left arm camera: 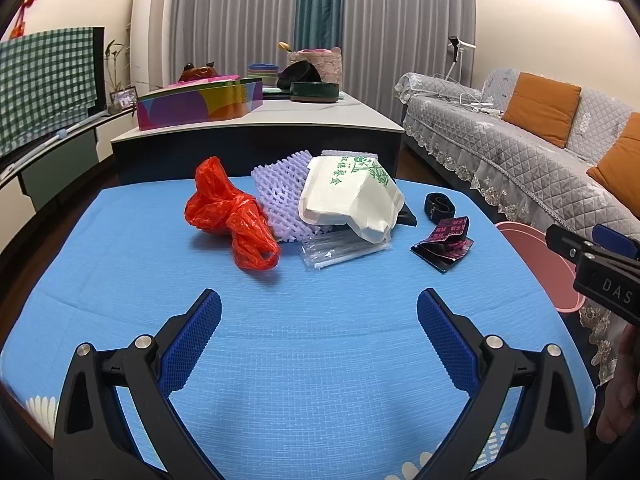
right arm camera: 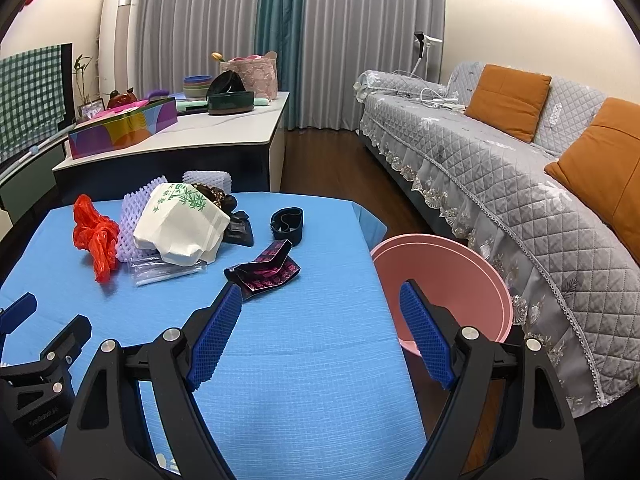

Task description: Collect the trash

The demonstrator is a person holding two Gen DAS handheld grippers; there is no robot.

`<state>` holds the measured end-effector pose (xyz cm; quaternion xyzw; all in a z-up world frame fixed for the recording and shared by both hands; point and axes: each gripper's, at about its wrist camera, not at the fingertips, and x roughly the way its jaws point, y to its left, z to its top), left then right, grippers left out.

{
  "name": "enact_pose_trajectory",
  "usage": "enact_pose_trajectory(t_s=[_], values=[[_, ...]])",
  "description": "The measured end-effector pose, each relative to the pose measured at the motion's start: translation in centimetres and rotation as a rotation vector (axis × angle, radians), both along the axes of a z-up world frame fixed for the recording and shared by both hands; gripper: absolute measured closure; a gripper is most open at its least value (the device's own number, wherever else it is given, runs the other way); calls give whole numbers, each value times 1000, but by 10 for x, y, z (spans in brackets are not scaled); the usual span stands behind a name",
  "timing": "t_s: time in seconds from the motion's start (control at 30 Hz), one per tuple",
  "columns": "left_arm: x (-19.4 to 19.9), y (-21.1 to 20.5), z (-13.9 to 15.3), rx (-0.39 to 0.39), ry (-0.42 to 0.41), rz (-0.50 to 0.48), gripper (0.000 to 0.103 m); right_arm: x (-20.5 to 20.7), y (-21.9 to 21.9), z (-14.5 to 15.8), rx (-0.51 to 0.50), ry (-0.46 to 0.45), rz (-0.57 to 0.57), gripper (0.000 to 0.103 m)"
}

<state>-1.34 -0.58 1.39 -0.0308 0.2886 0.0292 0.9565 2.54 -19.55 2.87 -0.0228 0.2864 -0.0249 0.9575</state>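
Trash lies on the blue-covered table [left arm camera: 120,264]: a red plastic bag [left arm camera: 232,216], purple foam netting [left arm camera: 280,196], a white paper bag with green print [left arm camera: 352,196], a clear plastic sleeve [left arm camera: 340,250], a dark pink-patterned wrapper [left arm camera: 444,242] and a black band [left arm camera: 438,205]. My left gripper [left arm camera: 319,308] is open and empty, hovering short of the pile. My right gripper [right arm camera: 321,300] is open and empty above the table's right edge, its left finger tip close to the wrapper [right arm camera: 264,272]. A pink bin [right arm camera: 448,280] stands beside the table, at the right.
A low white-topped table [left arm camera: 280,120] behind holds a colourful box [left arm camera: 200,104], bowls and a basket. A grey sofa [right arm camera: 500,168] with orange cushions runs along the right. Wooden floor lies between. The right gripper shows at the left view's right edge [left arm camera: 592,252].
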Motion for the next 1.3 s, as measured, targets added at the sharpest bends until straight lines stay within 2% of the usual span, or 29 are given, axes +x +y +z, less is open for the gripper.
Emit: enact_pose_trajectory(t_s=[0.7, 0.87, 0.93, 1.07, 1.3], values=[[1, 1, 0, -4, -1, 2, 8, -1, 1, 0, 7, 3, 2, 23], [6, 6, 1, -12, -3, 14, 8, 1, 1, 0, 49, 13, -23, 23], [10, 9, 2, -14, -5, 26, 8, 5, -2, -1, 74, 16, -23, 30], [22, 14, 0, 3, -6, 57, 13, 20, -10, -5, 125, 20, -25, 38], [56, 22, -7, 13, 5, 93, 31, 63, -15, -22, 235, 79, -10, 48]])
